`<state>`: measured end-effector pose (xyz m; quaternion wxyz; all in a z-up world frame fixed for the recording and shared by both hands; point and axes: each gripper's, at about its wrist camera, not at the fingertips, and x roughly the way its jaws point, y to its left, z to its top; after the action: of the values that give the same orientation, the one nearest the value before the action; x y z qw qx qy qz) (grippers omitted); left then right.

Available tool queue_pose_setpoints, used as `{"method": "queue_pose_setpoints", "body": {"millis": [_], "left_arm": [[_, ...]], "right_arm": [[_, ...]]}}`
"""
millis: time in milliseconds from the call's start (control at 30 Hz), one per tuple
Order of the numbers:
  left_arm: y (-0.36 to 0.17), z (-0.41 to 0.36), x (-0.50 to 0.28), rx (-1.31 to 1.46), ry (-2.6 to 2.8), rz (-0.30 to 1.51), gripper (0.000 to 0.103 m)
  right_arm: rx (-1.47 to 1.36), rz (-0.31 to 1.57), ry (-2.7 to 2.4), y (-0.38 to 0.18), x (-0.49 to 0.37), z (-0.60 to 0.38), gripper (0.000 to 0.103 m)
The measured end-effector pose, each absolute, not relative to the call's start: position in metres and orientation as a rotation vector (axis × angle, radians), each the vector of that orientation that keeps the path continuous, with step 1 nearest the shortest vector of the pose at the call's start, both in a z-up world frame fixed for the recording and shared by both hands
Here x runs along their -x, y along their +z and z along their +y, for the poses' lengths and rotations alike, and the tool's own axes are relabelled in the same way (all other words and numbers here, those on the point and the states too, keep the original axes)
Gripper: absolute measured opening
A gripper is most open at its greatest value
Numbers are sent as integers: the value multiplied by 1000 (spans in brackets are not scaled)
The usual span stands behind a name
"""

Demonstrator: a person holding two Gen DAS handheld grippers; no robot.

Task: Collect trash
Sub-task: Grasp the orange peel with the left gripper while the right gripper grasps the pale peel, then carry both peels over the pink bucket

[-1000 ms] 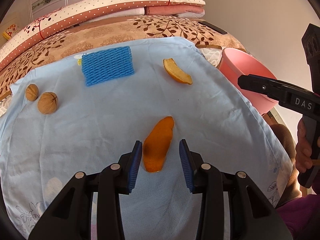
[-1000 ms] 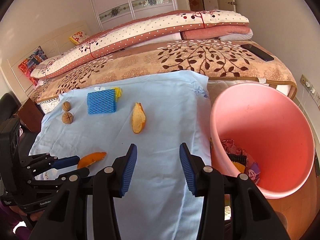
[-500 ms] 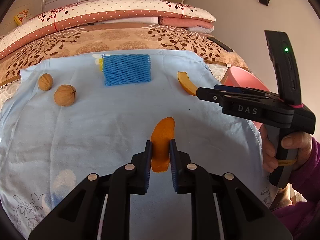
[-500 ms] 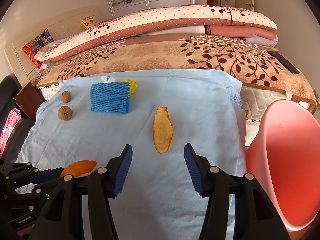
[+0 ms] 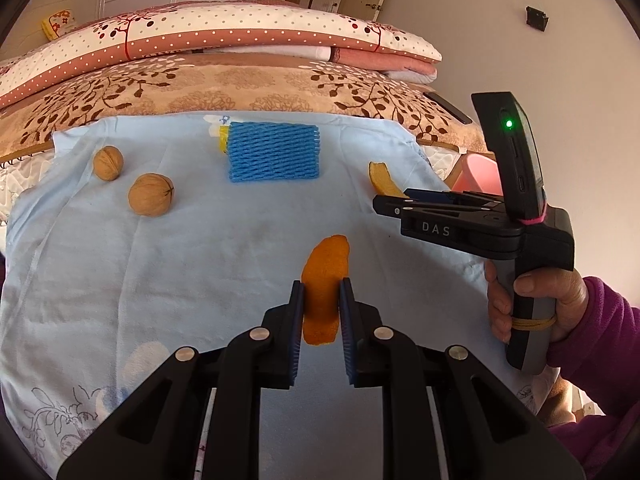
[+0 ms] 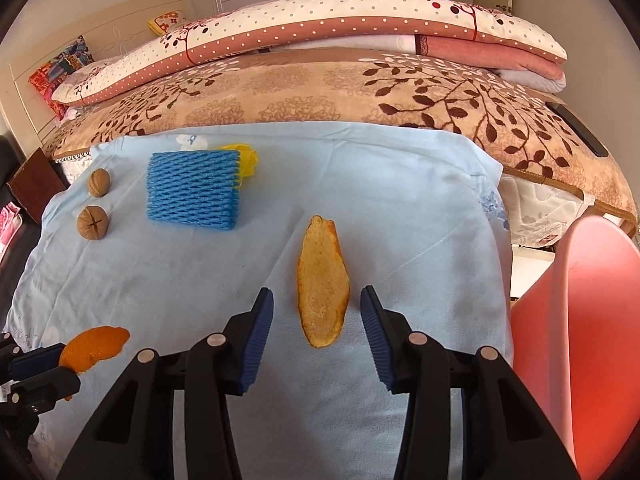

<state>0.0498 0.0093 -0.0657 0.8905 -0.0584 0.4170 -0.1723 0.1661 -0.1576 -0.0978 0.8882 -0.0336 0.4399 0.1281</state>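
My left gripper [image 5: 322,300] is shut on an orange peel [image 5: 325,276] over the light blue cloth [image 5: 200,248]; the peel also shows at the left of the right wrist view [image 6: 96,347]. My right gripper [image 6: 317,316] is open, its jaws on either side of a second, pale-side-up peel [image 6: 322,280] lying on the cloth. That second peel shows in the left wrist view [image 5: 382,178], partly behind the right gripper [image 5: 404,200]. The pink trash bin [image 6: 576,340] stands to the right of the cloth.
A blue foam net [image 6: 194,190] with a yellow scrap [image 6: 248,160] behind it lies at the back of the cloth. Two walnuts [image 6: 93,222] [image 6: 99,183] sit at the left. A bed with folded quilts [image 6: 320,40] is behind. A phone [image 6: 576,128] lies on it.
My left gripper closed on the orange peel and lifted it slightly. My right gripper swung left from the pink bin and came down around the second peel.
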Motion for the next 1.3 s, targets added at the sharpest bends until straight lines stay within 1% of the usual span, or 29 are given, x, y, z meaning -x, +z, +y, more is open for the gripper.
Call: {"method": "queue_pose_setpoints", "body": {"millis": [33,67,100,200,567,867,1300], "left_arm": [[-65,9,-50,122,-356,864,17],[-65,9,-50,123,-355,863,17],[-64,9,-51,124,-354,862,17],[-62,7,-51,123,-353,857,17],[-47,-8,-52,106,-349,825,17],[-26,-34,-54,120,-369,762,17],[-20,-57,-49,112,-361,745,17]], "right_arm": [[73,913,260,-98,-166,-158,35],[68,916,262,-98,-167,-159,28],[63,916,263,-97,-167,-161,23],[43,916,265,-95,-163,-167,20],[-63,853,264,-64,-125,-196,19],[-108,780,226,-36,-94,-228,19],[-161,758,195,-30,-70,-254,19]]}}
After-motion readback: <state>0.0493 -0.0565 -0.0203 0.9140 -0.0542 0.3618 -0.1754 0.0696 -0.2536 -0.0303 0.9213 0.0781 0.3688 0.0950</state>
